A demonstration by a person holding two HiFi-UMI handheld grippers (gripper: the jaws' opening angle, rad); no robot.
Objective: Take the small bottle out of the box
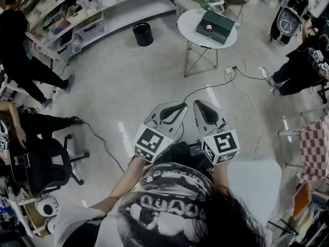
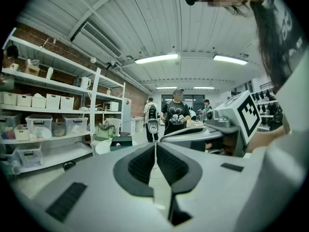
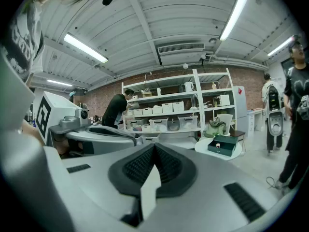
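A dark green box [image 1: 218,28] lies open on a round white table [image 1: 191,18] far ahead of me, across the floor. The small bottle [image 1: 208,28] shows as a pale dot inside it. The right gripper view finds the box [image 3: 225,144] and the bottle [image 3: 217,145] in the distance; the left gripper view also has the box [image 2: 121,141]. I hold both grippers close to my chest, pointing forward. The left gripper [image 1: 183,106] is shut with nothing in it. The right gripper [image 1: 197,103] is shut and empty too, well short of the table.
A black bin [image 1: 143,34] stands left of the table. Cables and a power strip [image 1: 230,69] lie on the floor between me and the table. Shelves [image 1: 77,14] line the back left. People stand at left and right, and an office chair [image 1: 46,163] at my left.
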